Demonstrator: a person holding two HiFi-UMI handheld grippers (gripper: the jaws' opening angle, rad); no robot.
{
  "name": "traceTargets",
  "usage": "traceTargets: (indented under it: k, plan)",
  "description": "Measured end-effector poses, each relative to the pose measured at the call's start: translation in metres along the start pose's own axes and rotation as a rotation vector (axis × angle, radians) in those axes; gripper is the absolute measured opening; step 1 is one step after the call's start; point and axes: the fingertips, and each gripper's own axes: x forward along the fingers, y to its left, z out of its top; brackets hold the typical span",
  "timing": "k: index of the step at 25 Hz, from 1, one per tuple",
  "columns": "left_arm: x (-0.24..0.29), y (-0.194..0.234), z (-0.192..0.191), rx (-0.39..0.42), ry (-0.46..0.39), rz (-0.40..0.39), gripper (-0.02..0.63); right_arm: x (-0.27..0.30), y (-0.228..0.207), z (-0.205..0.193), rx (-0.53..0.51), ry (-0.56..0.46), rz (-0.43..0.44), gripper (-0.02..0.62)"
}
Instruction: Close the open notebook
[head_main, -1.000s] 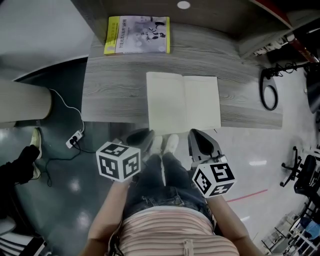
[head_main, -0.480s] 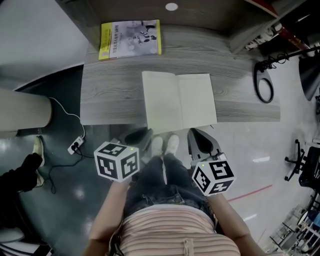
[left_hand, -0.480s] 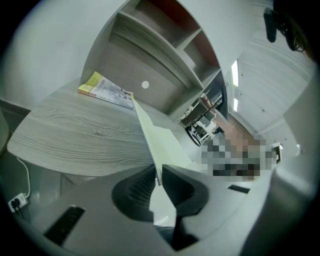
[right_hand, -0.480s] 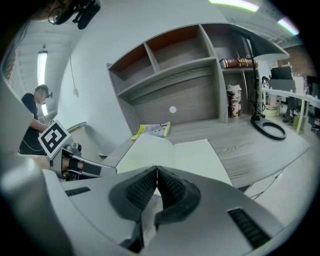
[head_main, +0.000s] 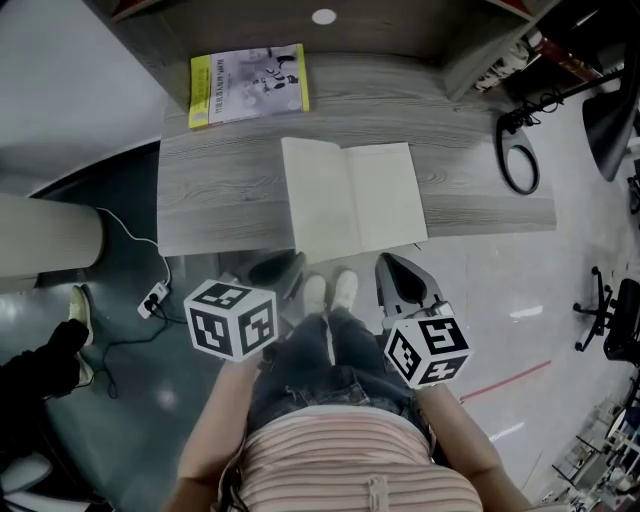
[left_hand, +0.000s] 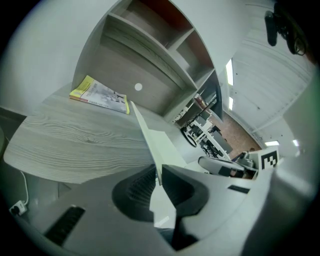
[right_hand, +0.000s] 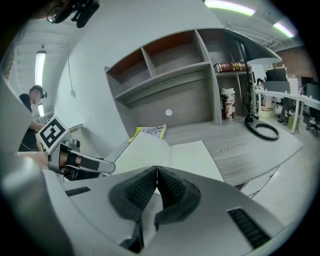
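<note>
Two grippers are held low, short of the desk (head_main: 220, 190), and nothing is gripped yet. The left gripper (head_main: 283, 268) is seen with its jaws all but together, only a slit between the pads and nothing in it. The right gripper (head_main: 395, 268) is pressed shut at the tips, also empty.

The notebook (head_main: 350, 195) lies open and flat in the middle of the desk, its near edge reaching the desk's front edge. A yellow booklet (head_main: 248, 84) lies well apart, further back and to the left.

For a clean close, one outer page edge is best lifted near the front corner, where it can be reached from below. That half is then swung over the spine. The other half is probably best pinned lightly so the notebook is not dragged.

Against half a second ago, notebook and booklet are shifted slightly left in the head view. Both grippers are kept at the same low spot.
</note>
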Motion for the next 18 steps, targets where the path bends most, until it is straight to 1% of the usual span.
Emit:
traceTargets:
  k: [7,18]
  plan:
    - [0.001,-0.009,0.005,0.025,0.002,-0.018,0.045,-0.004,-0.003,0.0,0.003,-0.005,-0.015,0.009]
    - [0.004,-0.025,0.017,0.059,-0.005,-0.07,0.04,-0.01,-0.008,-0.001,0.012,-0.017,-0.048,0.008]
